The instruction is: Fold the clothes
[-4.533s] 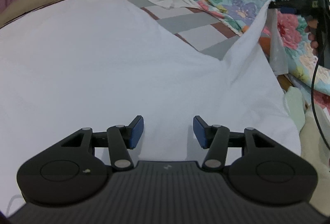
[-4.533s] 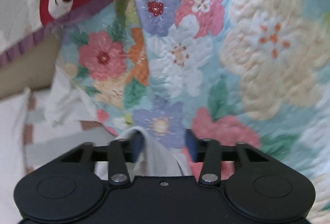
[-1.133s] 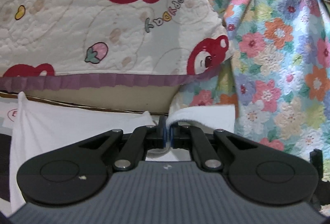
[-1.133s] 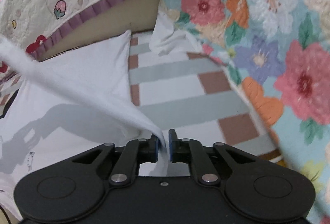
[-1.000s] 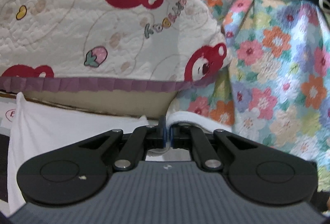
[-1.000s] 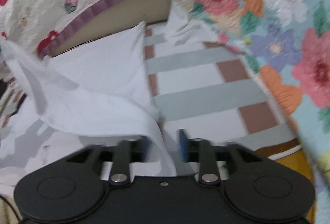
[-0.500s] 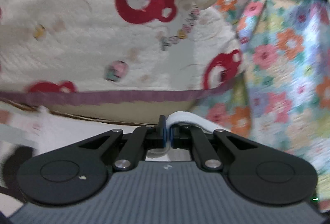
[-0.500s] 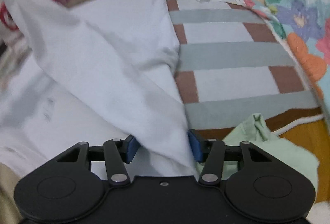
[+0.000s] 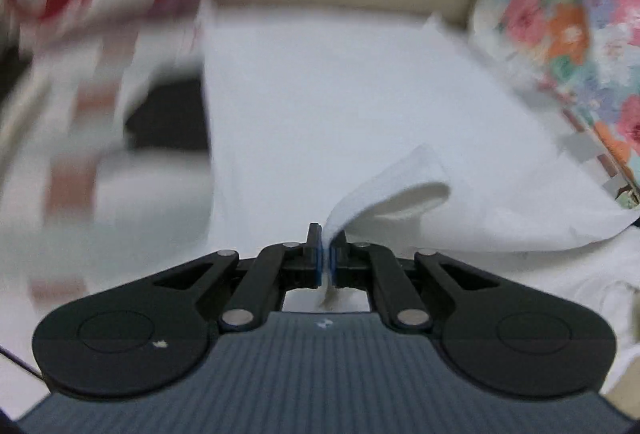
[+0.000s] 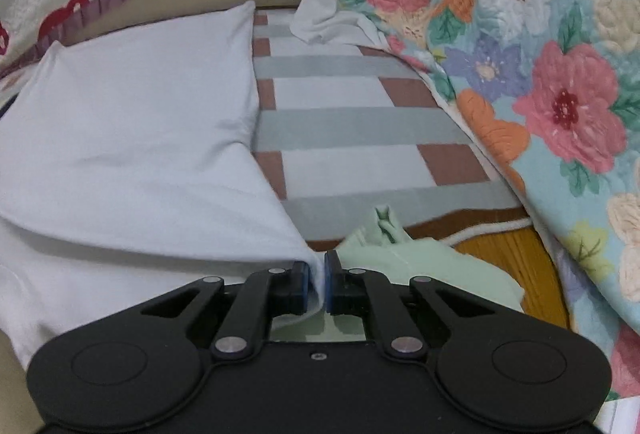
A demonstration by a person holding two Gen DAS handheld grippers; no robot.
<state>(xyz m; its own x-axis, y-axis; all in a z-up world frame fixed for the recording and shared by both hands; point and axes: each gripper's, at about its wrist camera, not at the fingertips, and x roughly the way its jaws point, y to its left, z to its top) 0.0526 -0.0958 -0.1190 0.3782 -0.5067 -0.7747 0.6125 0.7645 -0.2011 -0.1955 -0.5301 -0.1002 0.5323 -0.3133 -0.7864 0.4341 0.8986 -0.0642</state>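
Left tongs and right tongs each pinch a thin edge of the white garment; either could slip, spoiling the fold.

R gripper reclamped on white garment; L gripper dropped lower.

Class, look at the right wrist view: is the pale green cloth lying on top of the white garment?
No. The pale green cloth lies beside the white garment, to its right, just beyond the right gripper.
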